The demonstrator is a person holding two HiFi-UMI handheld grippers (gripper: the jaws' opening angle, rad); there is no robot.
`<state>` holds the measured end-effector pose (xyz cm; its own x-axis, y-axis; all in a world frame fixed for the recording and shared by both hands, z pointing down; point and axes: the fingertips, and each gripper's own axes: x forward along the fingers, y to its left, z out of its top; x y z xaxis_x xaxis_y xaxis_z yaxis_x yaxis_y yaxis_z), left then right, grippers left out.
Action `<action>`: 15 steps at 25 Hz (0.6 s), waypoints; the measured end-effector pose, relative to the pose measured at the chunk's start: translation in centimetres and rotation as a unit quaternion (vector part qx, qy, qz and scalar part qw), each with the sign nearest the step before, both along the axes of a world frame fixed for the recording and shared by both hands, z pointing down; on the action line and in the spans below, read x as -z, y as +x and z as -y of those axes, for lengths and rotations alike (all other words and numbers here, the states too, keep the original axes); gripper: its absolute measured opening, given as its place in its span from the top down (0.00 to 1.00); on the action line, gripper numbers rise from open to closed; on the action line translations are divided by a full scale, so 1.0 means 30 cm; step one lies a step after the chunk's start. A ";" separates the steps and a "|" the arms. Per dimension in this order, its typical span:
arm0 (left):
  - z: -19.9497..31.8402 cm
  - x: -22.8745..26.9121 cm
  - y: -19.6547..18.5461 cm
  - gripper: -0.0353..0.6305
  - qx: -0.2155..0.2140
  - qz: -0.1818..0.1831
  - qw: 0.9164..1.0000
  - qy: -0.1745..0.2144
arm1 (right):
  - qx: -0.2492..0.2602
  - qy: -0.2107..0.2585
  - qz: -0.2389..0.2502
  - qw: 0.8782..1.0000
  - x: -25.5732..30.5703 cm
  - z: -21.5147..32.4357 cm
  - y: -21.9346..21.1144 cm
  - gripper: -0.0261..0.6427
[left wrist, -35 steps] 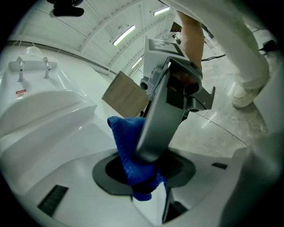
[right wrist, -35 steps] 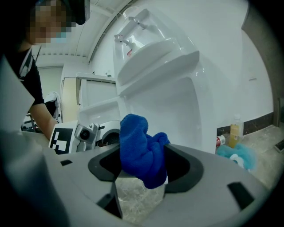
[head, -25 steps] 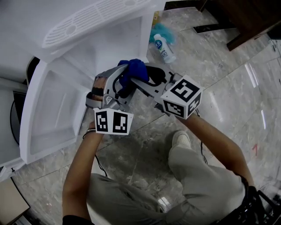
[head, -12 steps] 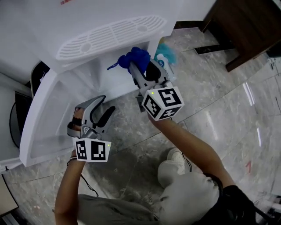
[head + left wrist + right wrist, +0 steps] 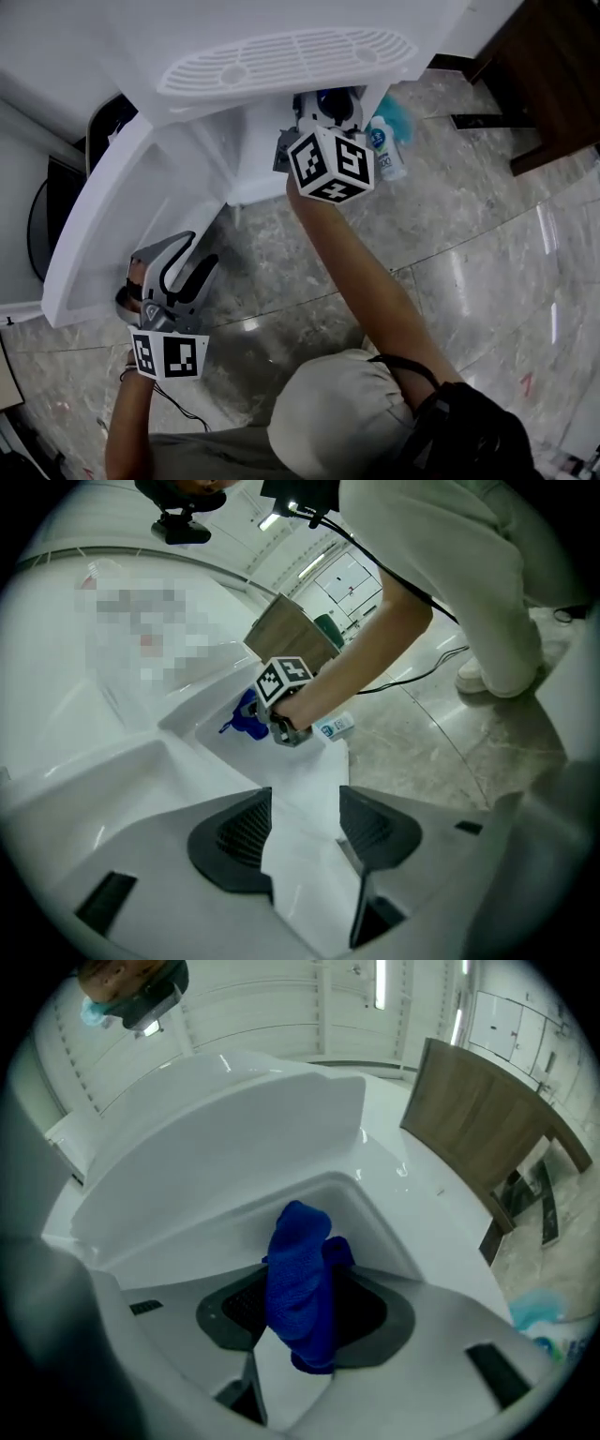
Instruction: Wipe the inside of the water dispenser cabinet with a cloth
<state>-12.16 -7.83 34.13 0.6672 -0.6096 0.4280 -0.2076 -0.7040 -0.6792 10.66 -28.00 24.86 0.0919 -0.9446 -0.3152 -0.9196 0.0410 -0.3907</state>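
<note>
Right tool [image 5: 305, 1321], pinching the blue cloth [image 5: 298, 1260], has moved into the cabinet [image 5: 216, 1147]; left tool [image 5: 305, 832] hangs spread.

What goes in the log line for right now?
right gripper: shut on blue cloth, at cabinet opening | left gripper: open, empty, near open door

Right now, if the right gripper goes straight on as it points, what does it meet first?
Probably the cabinet's white inner wall, with the blue cloth in the right gripper touching first; depth is unclear.
</note>
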 end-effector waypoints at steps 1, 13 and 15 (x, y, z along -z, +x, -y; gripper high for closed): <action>-0.008 -0.013 -0.019 0.60 0.003 0.005 1.000 -0.006 | -0.004 0.005 0.010 1.000 0.012 0.018 0.001 0.72; -0.087 -0.042 0.007 0.60 -0.025 0.049 0.998 0.004 | 0.009 0.018 0.028 0.999 0.026 0.227 -0.014 0.74; -0.085 -0.046 0.009 0.60 -0.025 0.051 0.998 0.004 | 0.018 0.019 0.029 0.999 0.021 0.226 -0.014 0.74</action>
